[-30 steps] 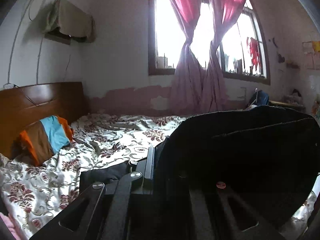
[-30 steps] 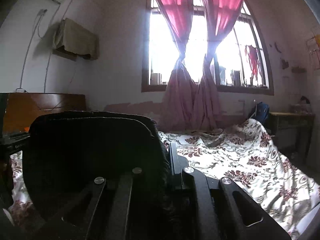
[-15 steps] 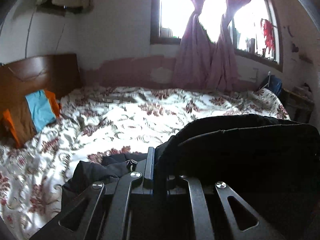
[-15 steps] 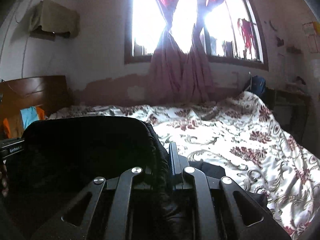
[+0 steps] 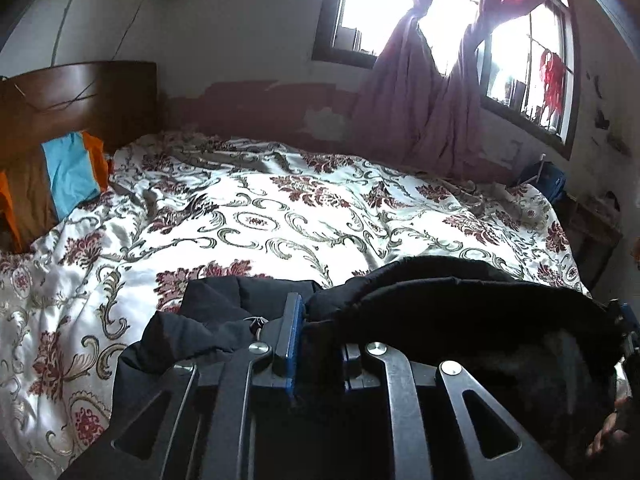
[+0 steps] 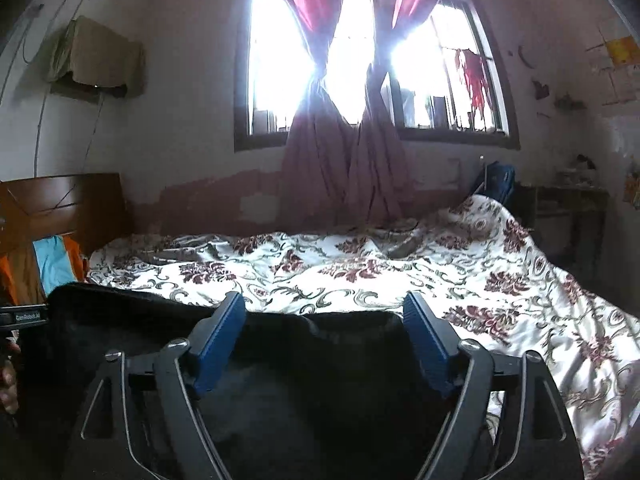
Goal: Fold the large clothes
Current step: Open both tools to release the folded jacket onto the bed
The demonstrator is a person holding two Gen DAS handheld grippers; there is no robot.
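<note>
A large black garment (image 5: 460, 300) lies on the near part of a bed with a floral cover (image 5: 280, 216). My left gripper (image 5: 316, 320) is shut on a fold of the black garment, with cloth bunched between the blue pads. In the right wrist view the black garment (image 6: 320, 360) lies under and between the fingers. My right gripper (image 6: 324, 312) is open, its blue pads (image 6: 224, 328) spread wide and holding nothing. The left gripper's body shows at that view's left edge (image 6: 24, 316).
A wooden headboard (image 5: 80, 96) stands at the left with an orange, brown and blue pillow (image 5: 60, 176) against it. A window with pink tied curtains (image 6: 344, 152) is on the far wall. A dark side table (image 6: 568, 216) stands at the right of the bed.
Both grippers came down toward the bed with the black garment. My right gripper has opened and let go of the cloth. The left stays shut on it.
</note>
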